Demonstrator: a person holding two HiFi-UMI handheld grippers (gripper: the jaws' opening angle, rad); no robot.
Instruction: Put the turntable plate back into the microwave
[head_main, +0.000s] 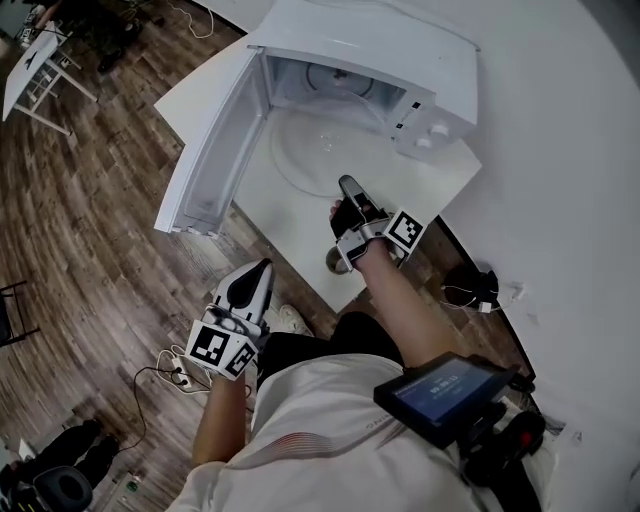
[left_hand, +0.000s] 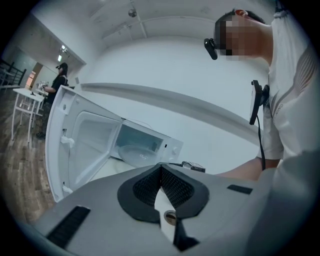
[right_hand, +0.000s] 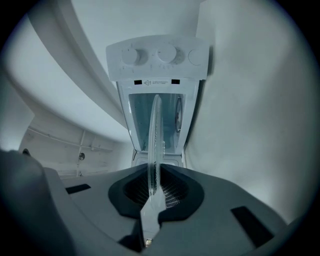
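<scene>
Glass plate (head_main: 322, 150) in outstretched right tool (head_main: 347, 183)

The clear glass turntable plate (head_main: 312, 152) hangs level at the mouth of the white, open-doored microwave (head_main: 370, 45).

On tabletop (head_main: 300, 235): microwave (head_main: 400, 60), door (head_main: 215, 150) swung left; plate (head_main: 320, 150) before its mouth, in right gripper (head_main: 347, 184); left gripper (head_main: 264, 267) nearer, leftward.

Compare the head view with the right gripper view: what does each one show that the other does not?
Head view only: the left gripper, the wooden floor, the person's white shirt. Right gripper view only: the jaws of the right gripper shut on the turntable plate, seen edge-on. Both: the open microwave, the plate in front of it.
</scene>
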